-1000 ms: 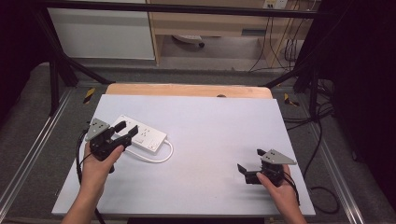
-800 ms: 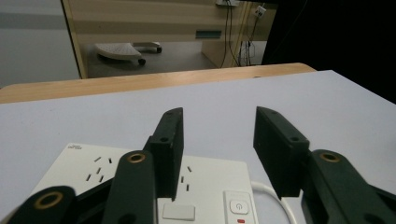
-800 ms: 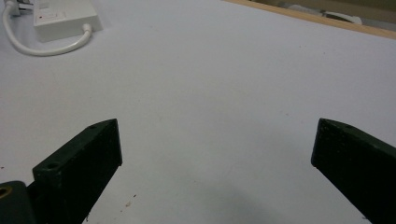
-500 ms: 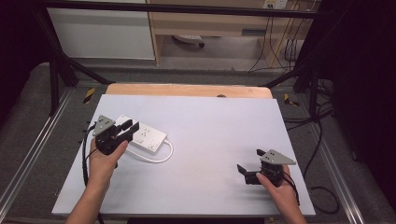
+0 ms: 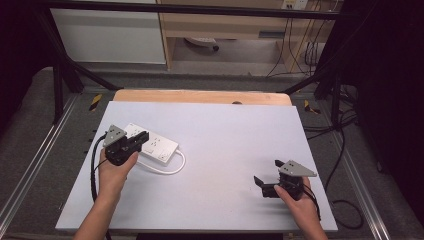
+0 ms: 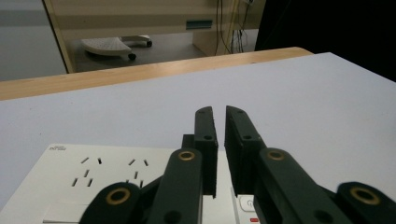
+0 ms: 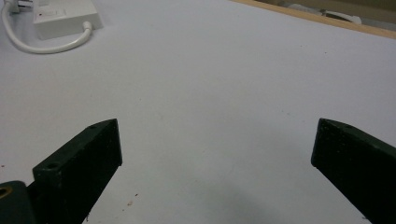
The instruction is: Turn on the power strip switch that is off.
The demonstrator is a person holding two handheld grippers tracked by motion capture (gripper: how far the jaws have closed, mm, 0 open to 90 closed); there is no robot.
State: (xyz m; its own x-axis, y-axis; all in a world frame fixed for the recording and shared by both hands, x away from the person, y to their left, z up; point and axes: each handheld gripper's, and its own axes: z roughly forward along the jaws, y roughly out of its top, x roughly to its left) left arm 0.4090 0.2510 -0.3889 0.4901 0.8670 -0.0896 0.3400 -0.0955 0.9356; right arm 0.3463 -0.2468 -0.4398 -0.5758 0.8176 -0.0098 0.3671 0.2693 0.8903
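Since a second ago, my left gripper [image 5: 141, 139] has slid forward and down over the near end of the white power strip [image 5: 159, 146], and its jaws have just been closing. From the high view, the strip lies at about nine o'clock on the pale grey table [image 5: 220, 130], its white cord [image 5: 170, 169] looping out toward six o'clock, while my right gripper [image 5: 260, 184] rests well apart at about four o'clock, unmoved. I judge this narrowing is meant for pressing the strip's switch with the tips rather than for picking anything up. Along the left gripper view, the jaws stand almost together with only a thin slit and nothing between them, hovering just above the strip [image 6: 107, 172], whose socket slots lie at nine o'clock of the tips and whose small button [image 6: 246, 203] sits directly beneath; whether the tips touch it I cannot tell. Along the right gripper view, my jaws are spread wide and empty over bare table [image 7: 224, 93], with the end of the strip [image 7: 65, 16] and its cord [image 7: 42, 44] far off at eleven o'clock. Beyond the table's wooden far edge [image 5: 200, 96] stand a pale cabinet [image 5: 110, 35], a desk with a chair base [image 5: 200, 44] under it, and cables [image 5: 300, 45] hanging at one o'clock.
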